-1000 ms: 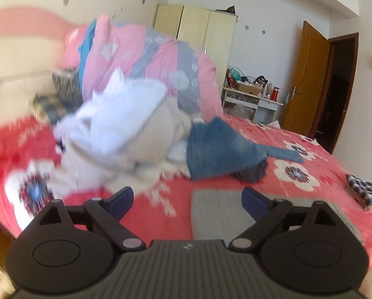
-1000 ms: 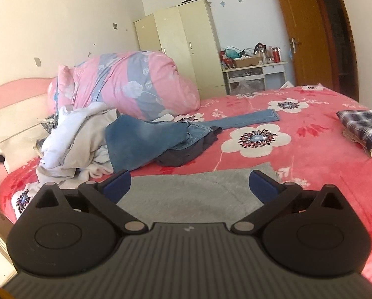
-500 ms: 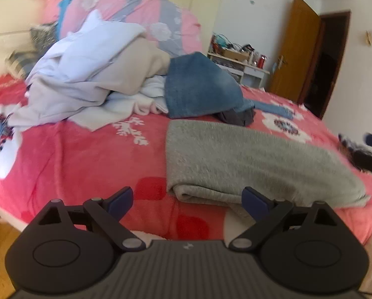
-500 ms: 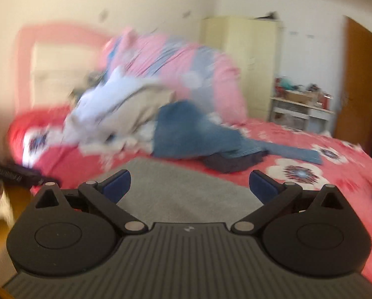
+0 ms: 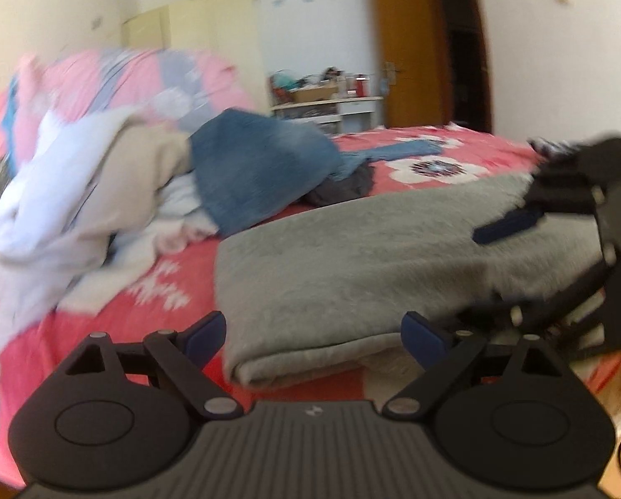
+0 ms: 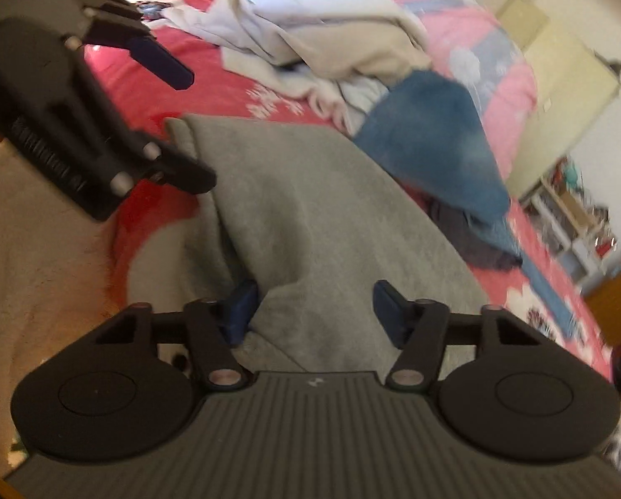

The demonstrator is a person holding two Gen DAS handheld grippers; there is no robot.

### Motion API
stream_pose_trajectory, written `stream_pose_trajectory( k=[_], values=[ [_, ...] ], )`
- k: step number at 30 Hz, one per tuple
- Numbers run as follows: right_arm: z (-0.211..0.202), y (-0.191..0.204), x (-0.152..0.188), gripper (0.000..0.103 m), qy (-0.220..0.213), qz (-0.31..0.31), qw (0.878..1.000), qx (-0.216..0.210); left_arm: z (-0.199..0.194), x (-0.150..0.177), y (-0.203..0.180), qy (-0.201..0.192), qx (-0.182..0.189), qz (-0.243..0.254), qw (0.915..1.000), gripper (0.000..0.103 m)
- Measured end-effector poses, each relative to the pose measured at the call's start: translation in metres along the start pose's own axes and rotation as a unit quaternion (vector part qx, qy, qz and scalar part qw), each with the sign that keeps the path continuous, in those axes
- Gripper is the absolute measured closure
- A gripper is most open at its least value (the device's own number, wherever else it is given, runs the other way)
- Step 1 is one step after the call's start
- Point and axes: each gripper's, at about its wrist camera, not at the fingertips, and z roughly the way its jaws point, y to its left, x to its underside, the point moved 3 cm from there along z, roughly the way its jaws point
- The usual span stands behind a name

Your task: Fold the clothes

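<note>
A grey garment (image 5: pixel 372 258), already folded at least once into a thick flat rectangle, lies on a red flowered bed (image 5: pixel 115 332) at its near edge. Its long axis runs left to right across the person's front, with the doubled fold facing them.

The left gripper (image 5: pixel 314 332) is spread wide, holding nothing, and sits low at the garment's near left corner; the folded edge lies just ahead, between its blue fingers (image 5: pixel 204 332). The right gripper (image 6: pixel 314 307) is at the opposite, right-hand end, also spread, with grey cloth lying between its fingers and one blue pad tucked under a wrinkle of the fabric (it has not pinched yet, as far as the blur allows). Each gripper appears in the other's view, facing in from its own end.

So the garment lies between the two grippers, one at each short end, and neither looks clearly nearer. The next fold likely calls for both to close on their near corners.

Behind it sits a heap of unfolded clothes (image 5: pixel 81 191), with a blue denim piece (image 5: pixel 260 170) draped over its right side.
</note>
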Motion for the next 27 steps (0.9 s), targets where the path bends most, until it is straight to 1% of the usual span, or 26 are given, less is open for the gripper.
stream_pose_trajectory(
  k=[2,4,6,8,9,10,11,12,13,14,15,17,19,21,22,24,25,27],
  values=[
    [-0.003,-0.008,0.001,0.051,0.001,0.023,1.000,0.005,0.007,-0.003,-0.009,-0.004,0.014,0.039,0.9991,0.010],
    [-0.006,-0.015,0.000,0.052,-0.003,0.042,0.999,0.013,0.014,-0.007,-0.018,-0.008,0.028,0.080,0.9963,0.011],
    [-0.008,-0.020,0.000,0.052,-0.009,0.059,0.998,0.020,0.024,-0.012,-0.025,-0.009,0.031,0.116,0.9927,0.015],
    [-0.008,-0.023,0.000,0.053,-0.013,0.071,0.997,0.025,0.034,-0.018,-0.029,-0.004,0.036,0.138,0.9898,0.023],
    [-0.008,-0.025,-0.001,0.053,-0.015,0.075,0.997,0.028,0.040,-0.020,-0.030,0.001,0.042,0.146,0.9884,0.024],
    [-0.007,-0.026,-0.002,0.054,-0.019,0.080,0.996,0.030,0.045,-0.021,-0.032,0.007,0.049,0.157,0.9863,0.031],
    [-0.008,-0.028,-0.002,0.054,-0.023,0.086,0.996,0.033,0.050,-0.022,-0.033,0.012,0.056,0.169,0.9839,0.043],
    [-0.009,-0.029,-0.002,0.054,-0.027,0.092,0.995,0.035,0.053,-0.022,-0.034,0.015,0.064,0.181,0.9814,0.050],
    [-0.010,-0.031,-0.003,0.054,-0.031,0.098,0.994,0.038,0.055,-0.024,-0.033,0.018,0.073,0.183,0.9802,0.066],
    [-0.011,-0.032,-0.003,0.054,-0.035,0.106,0.993,0.040,0.057,-0.026,-0.032,0.021,0.083,0.183,0.9794,0.080],
    [-0.014,-0.034,-0.002,0.054,-0.042,0.115,0.992,0.040,0.059,-0.029,-0.028,0.026,0.095,0.171,0.9803,0.084],
    [-0.025,-0.037,-0.002,0.051,-0.071,0.129,0.988,0.037,0.060,-0.037,-0.016,0.031,0.120,0.134,0.9832,0.086],
    [-0.047,-0.037,-0.001,0.050,-0.119,0.141,0.982,0.034,0.062,-0.044,-0.005,0.037,0.142,0.100,0.9841,0.089],
    [-0.070,-0.033,0.005,0.050,-0.165,0.158,0.973,0.017,0.065,-0.049,0.004,0.041,0.160,0.075,0.9834,0.090],
    [-0.075,-0.029,0.008,0.050,-0.173,0.166,0.971,0.002,0.067,-0.052,0.008,0.042,0.168,0.065,0.9827,0.090],
    [-0.077,-0.018,0.016,0.050,-0.167,0.174,0.969,-0.044,0.068,-0.055,0.014,0.046,0.182,0.052,0.9808,0.091],
    [-0.075,-0.011,0.020,0.053,-0.159,0.176,0.969,-0.066,0.068,-0.057,0.016,0.047,0.187,0.050,0.9799,0.091],
    [-0.062,0.010,0.027,0.058,-0.122,0.169,0.973,-0.103,0.069,-0.060,0.017,0.048,0.194,0.051,0.9784,0.091]
  ],
)
